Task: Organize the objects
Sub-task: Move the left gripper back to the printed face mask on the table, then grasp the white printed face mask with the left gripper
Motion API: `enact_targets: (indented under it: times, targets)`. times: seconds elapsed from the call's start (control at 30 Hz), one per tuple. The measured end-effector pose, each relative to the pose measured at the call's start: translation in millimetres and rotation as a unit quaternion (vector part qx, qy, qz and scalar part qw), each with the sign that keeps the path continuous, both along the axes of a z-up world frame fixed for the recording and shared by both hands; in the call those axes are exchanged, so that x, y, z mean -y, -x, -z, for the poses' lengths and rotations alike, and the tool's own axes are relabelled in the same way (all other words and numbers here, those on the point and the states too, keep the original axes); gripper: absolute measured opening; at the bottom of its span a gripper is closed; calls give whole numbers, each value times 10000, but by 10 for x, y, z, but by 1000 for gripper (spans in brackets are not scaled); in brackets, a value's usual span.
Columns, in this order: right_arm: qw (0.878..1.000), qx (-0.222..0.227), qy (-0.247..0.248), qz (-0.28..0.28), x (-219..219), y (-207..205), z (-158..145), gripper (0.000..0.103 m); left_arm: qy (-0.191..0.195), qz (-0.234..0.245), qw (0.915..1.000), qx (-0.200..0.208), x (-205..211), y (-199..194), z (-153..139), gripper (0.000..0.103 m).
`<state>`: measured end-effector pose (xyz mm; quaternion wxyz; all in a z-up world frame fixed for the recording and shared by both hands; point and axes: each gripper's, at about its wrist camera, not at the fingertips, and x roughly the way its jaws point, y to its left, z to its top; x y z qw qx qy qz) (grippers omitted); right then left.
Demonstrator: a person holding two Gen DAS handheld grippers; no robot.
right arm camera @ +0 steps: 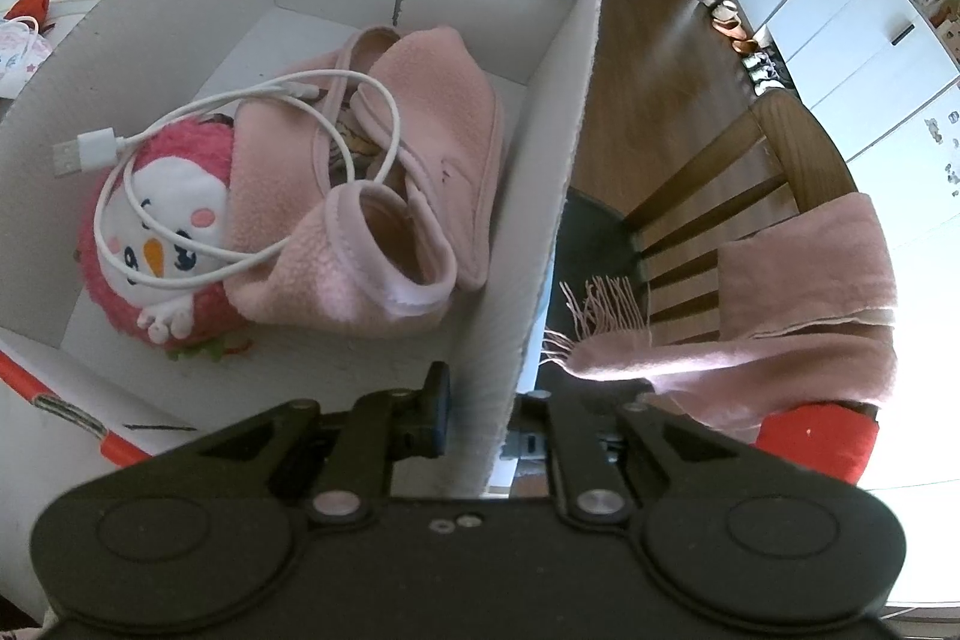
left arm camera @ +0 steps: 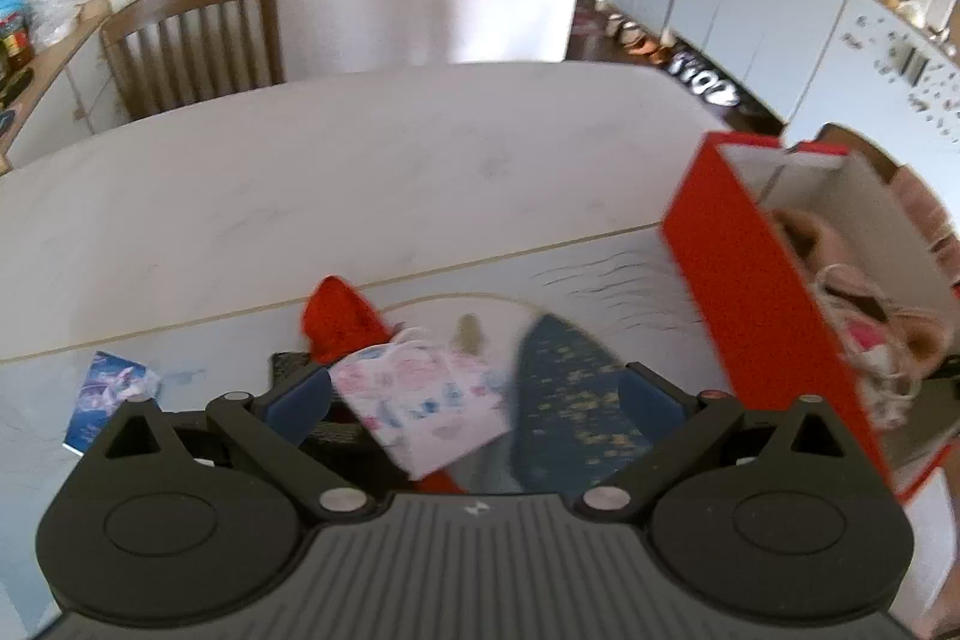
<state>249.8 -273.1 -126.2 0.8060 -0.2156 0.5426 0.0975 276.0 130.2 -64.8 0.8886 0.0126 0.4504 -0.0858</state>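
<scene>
1. Left gripper [left arm camera: 477, 403] is spread wide over the table [left arm camera: 360, 172], nothing pinched. A patterned face mask [left arm camera: 420, 400] and a dark blue cloth [left arm camera: 570, 400] lie under the gap, with a red cloth [left arm camera: 336, 322] just behind them.
2. Right gripper [right arm camera: 480, 424] is pinching the side wall of the red box [right arm camera: 540, 220].
3. Inside the box: a pink fleece [right arm camera: 408, 172], a penguin plush [right arm camera: 162, 232], and a white USB cable [right arm camera: 252, 100] looped over both.
4. A pink scarf [right arm camera: 780, 316] hangs over a chair [right arm camera: 750, 172] just beside the box.

Left tool [left arm camera: 477, 388] spread wide, angled downward; right tool [right arm camera: 477, 421] nearly closed, pitched steeply down.
</scene>
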Motion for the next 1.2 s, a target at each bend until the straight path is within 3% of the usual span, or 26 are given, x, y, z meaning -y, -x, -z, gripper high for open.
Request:
enact_targets:
  times: [0.27, 0.47, 0.6, 0.73, 0.8, 0.9, 1.2]
  targets:
    - [10000, -22, 28, 6, -23, -19, 17, 13, -92, -279, 9995, -97, -109, -156, 259, 102]
    - [10000, -22, 20, 10, -25, -21, 25, 13, -256, -180, 9994, -128, -56, -227, 350, 99]
    - [10000, -34, 25, 12, -25, -24, 45, 13, -503, -85, 9986, -154, 8, -238, 422, 72]
    - [10000, -47, 7, 15, -11, -29, 57, 13, -765, -24, 9970, -123, 49, -227, 446, 52]
    - [10000, -48, 8, 14, -10, -29, 60, 13, -900, 50, 9959, -105, 71, -210, 458, 28]
    - [10000, -49, 6, 12, -8, -29, 62, 12, -1052, 129, 9944, -50, 97, -184, 467, 10]
    - [10000, -57, 6, 9, -12, -28, 66, 12, -911, 484, 9946, 94, 218, -97, 309, 4]
